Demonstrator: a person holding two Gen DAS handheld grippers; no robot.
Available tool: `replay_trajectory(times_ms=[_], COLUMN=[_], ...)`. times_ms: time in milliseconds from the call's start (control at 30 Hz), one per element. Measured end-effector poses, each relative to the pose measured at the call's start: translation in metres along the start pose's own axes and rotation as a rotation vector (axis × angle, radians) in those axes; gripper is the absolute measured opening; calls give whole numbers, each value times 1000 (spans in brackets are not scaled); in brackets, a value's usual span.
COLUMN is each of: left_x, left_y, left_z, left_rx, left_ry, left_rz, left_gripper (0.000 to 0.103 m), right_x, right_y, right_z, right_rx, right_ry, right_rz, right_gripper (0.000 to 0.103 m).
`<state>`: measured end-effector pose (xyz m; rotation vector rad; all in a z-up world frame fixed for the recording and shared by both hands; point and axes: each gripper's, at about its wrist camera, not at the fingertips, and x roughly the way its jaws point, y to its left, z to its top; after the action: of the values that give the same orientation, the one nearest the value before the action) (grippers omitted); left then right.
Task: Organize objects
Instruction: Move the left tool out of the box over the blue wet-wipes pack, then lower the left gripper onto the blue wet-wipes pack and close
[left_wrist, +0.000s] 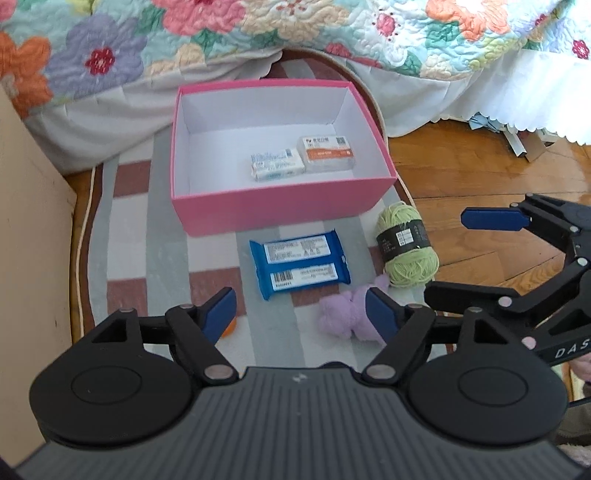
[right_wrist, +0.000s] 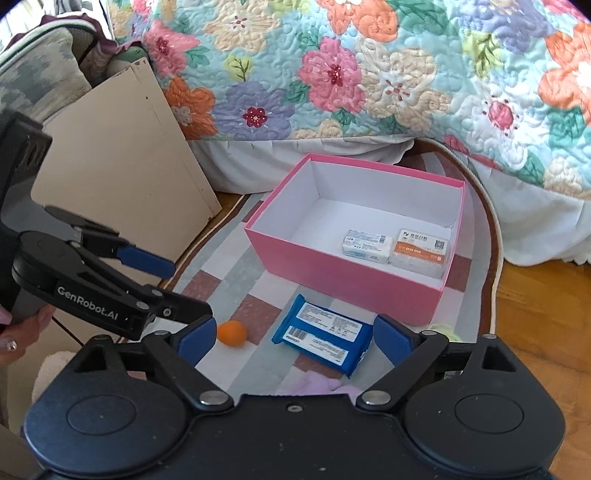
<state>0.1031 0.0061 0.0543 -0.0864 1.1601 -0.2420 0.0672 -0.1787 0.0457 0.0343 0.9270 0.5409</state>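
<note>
An open pink box (left_wrist: 280, 210) (right_wrist: 343, 280) stands on a striped rug and holds a white-blue tissue pack (left_wrist: 277, 164) (right_wrist: 365, 246) and an orange-white pack (left_wrist: 328, 153) (right_wrist: 421, 253) side by side. In front of the box lie a blue wipes pack (left_wrist: 301, 264) (right_wrist: 325, 334), a green yarn ball (left_wrist: 406, 247), a purple soft thing (left_wrist: 343, 314) and a small orange ball (right_wrist: 231, 333). My left gripper (left_wrist: 301, 312) (right_wrist: 184, 288) hangs open above the rug near the blue pack, holding nothing. My right gripper (right_wrist: 295, 338) (left_wrist: 447, 254) is open too, over the blue pack, empty.
A bed with a flowered quilt (right_wrist: 332, 74) and a white skirt rises behind the box. A beige board (right_wrist: 122, 177) stands at the left edge of the rug (left_wrist: 166, 266). Wooden floor (left_wrist: 480, 177) lies to the right. A hand (right_wrist: 14, 332) holds the left gripper.
</note>
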Motion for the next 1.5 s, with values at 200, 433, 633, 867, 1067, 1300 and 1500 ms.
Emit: replay_trajectory(times_ms=[200,433,633,867,1067,1300,1500], left_x=[6,12,26,48,80,110,126], left_y=[2,1,6,9,17,34,43], left_z=[-11,-22,-26,-26,-19,-13,-14], left_rx=[6,63,71,61,16,-74,-119], left_ry=[13,-40,-57,-62,-28,-14,-29], left_rz=[30,89,97,30,8,-37,-106], left_gripper=[84,85,85,85,85,85,85], right_x=[3,9,22,38,52,74,93], right_y=[3,5,8,6,-6,-15,-35], right_z=[-8,-16,-25,-37,-48,-52,-50], right_rx=[-3,-35,-82,-127,-106,-100,58], right_ry=[9,51,66,19,-101,-106,-7], right_rz=[42,79,38,-27,-97,-158,-58], right_gripper=[95,95,95,95,95,95,95])
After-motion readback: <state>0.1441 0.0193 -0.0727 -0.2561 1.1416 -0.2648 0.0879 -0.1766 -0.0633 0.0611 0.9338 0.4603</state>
